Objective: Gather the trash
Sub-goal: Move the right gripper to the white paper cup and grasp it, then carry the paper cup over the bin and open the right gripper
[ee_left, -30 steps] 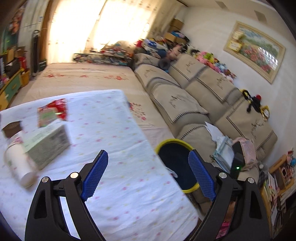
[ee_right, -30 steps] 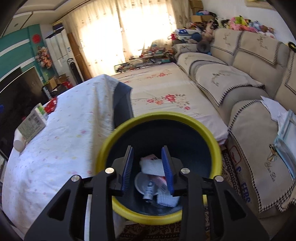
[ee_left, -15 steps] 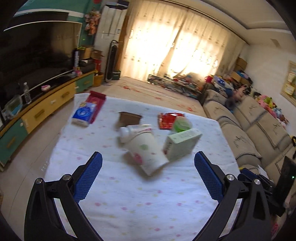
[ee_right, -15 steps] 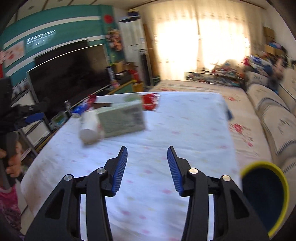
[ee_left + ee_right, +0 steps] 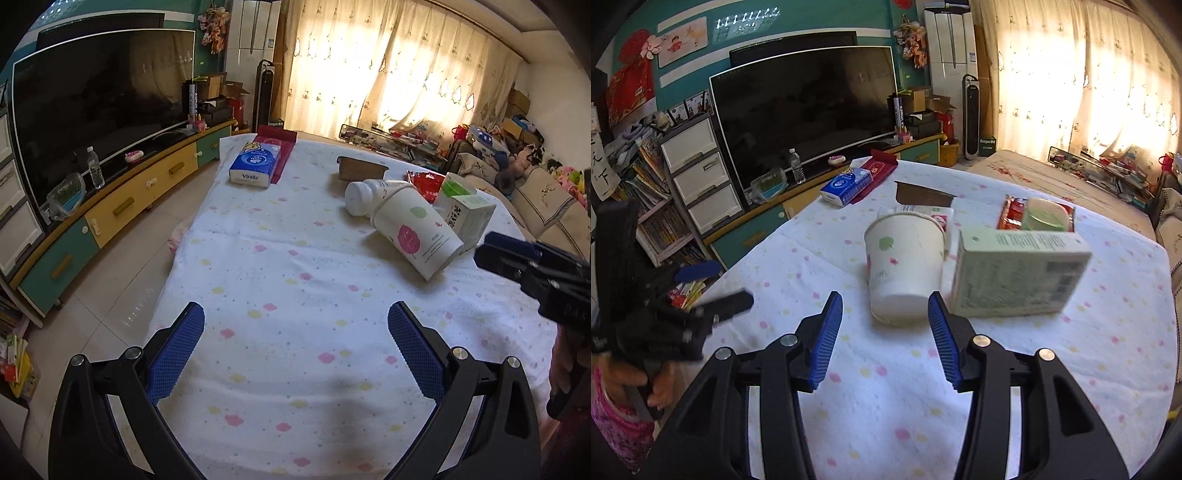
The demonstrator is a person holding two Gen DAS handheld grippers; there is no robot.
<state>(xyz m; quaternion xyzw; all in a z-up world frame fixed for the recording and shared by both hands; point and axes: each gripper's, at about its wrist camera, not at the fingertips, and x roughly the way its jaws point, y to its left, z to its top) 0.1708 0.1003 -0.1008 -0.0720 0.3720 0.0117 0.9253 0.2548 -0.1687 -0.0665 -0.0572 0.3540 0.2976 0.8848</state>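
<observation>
— Trash on the table (image 5: 280, 295): what's nearest the right gripper (image 5: 884, 317)?

— Its jaws are opening with nothing between them. Just beyond the tips lies the paper cup (image 5: 905, 269), tipped on its side, bottom toward the gripper. The green carton (image 5: 1019, 273) sits close on the cup's right; past both, a red wrapper (image 5: 1012, 212).

— And the left gripper (image 5: 295, 325)?

— Spread wide, empty, over bare cloth. The cup (image 5: 417, 236) lies ahead to its right; a blue tissue pack (image 5: 255, 162) far ahead to the left.
</observation>
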